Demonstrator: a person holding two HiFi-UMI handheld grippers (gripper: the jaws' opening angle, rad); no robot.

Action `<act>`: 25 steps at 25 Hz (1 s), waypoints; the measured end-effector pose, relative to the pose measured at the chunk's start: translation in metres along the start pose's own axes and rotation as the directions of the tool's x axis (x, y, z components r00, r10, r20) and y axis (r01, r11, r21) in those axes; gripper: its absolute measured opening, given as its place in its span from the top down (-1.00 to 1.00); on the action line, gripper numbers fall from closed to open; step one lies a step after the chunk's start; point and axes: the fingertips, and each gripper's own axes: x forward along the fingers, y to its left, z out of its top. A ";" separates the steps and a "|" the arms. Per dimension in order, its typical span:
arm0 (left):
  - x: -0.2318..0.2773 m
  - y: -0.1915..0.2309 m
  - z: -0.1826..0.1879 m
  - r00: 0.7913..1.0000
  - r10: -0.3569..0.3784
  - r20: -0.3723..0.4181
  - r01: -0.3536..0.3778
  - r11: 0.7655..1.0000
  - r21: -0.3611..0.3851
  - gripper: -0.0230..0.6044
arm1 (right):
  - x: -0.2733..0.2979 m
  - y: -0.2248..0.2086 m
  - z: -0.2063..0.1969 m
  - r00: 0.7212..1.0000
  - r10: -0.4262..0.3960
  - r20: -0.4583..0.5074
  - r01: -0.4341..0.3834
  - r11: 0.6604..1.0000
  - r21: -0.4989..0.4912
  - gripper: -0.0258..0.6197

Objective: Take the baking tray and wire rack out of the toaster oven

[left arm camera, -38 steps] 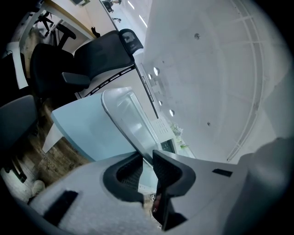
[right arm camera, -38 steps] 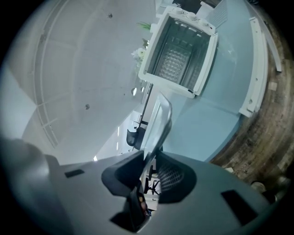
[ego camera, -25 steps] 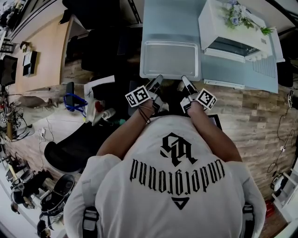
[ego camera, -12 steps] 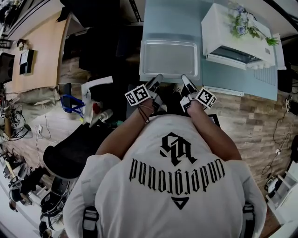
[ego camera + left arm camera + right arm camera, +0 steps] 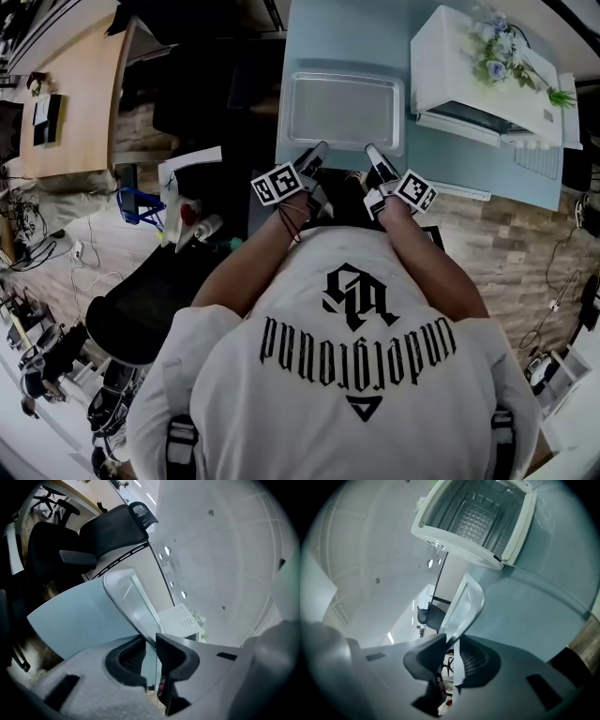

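The grey baking tray (image 5: 342, 112) is over the light blue table (image 5: 328, 37), left of the white toaster oven (image 5: 478, 70). My left gripper (image 5: 317, 150) is shut on the left part of the tray's near rim, and my right gripper (image 5: 372, 152) is shut on the right part. In the left gripper view the tray (image 5: 129, 599) runs out from between that gripper's (image 5: 150, 644) pads. The right gripper view has the tray (image 5: 466, 604) pinched in that gripper (image 5: 452, 651), with the open oven (image 5: 473, 517) beyond. A gridded surface shows inside the oven; I cannot tell whether it is the wire rack.
The oven's door (image 5: 459, 117) hangs open towards the table's near edge. White flowers (image 5: 497, 37) lie on top of the oven. A black office chair (image 5: 141, 309) stands at my left, beside a wooden desk (image 5: 75, 103). Wood flooring (image 5: 506, 216) lies to the right.
Both grippers have carried the tray a little farther over the table, away from me and away from the oven. Both grips are unchanged.
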 end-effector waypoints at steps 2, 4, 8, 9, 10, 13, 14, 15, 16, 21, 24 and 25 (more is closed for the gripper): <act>0.007 0.002 0.000 1.000 0.010 -0.003 -0.010 1.000 -0.004 0.69 | 0.003 -0.005 0.004 1.000 -0.006 -0.009 0.006 1.000 0.002 0.64; 0.013 0.005 0.000 1.000 0.020 -0.006 -0.020 1.000 -0.005 0.69 | 0.005 -0.010 0.009 1.000 -0.013 -0.019 0.013 1.000 0.005 0.64; 0.025 0.012 0.000 0.999 0.040 -0.006 -0.040 0.999 -0.016 0.69 | 0.012 -0.021 0.015 0.999 -0.024 -0.038 0.024 1.000 0.006 0.63; 0.027 0.014 -0.001 0.999 0.045 -0.007 -0.045 0.999 -0.020 0.69 | 0.014 -0.023 0.016 0.999 -0.027 -0.043 0.028 1.000 0.008 0.63; 0.030 0.017 -0.001 0.999 0.051 -0.007 -0.051 0.998 -0.023 0.69 | 0.016 -0.026 0.017 0.998 -0.031 -0.049 0.031 0.999 0.010 0.63; 0.036 0.023 0.001 0.998 0.065 -0.012 -0.065 0.998 -0.024 0.69 | 0.021 -0.034 0.020 0.997 -0.039 -0.069 0.040 0.999 0.013 0.63; 0.039 0.024 0.002 0.998 0.069 -0.013 -0.069 0.997 -0.024 0.69 | 0.023 -0.036 0.021 0.996 -0.041 -0.075 0.042 0.999 0.014 0.63; 0.041 0.026 0.002 0.997 0.072 -0.013 -0.072 0.997 -0.025 0.69 | 0.025 -0.038 0.022 0.996 -0.042 -0.079 0.043 0.999 0.014 0.63; 0.043 0.027 0.003 0.997 0.075 -0.013 -0.075 0.997 -0.027 0.69 | 0.026 -0.040 0.023 0.996 -0.043 -0.083 0.044 0.999 0.014 0.63; 0.048 0.035 0.003 0.995 0.097 -0.009 -0.098 0.994 -0.045 0.69 | 0.034 -0.047 0.024 0.993 -0.054 -0.104 0.056 0.998 0.018 0.63; 0.051 0.041 0.003 0.994 0.110 -0.011 -0.110 0.992 -0.057 0.68 | 0.039 -0.053 0.025 0.991 -0.063 -0.118 0.065 0.998 0.018 0.62; 0.052 0.043 0.003 0.994 0.113 -0.013 -0.114 0.992 -0.058 0.68 | 0.040 -0.055 0.024 0.990 -0.064 -0.122 0.067 0.998 0.018 0.62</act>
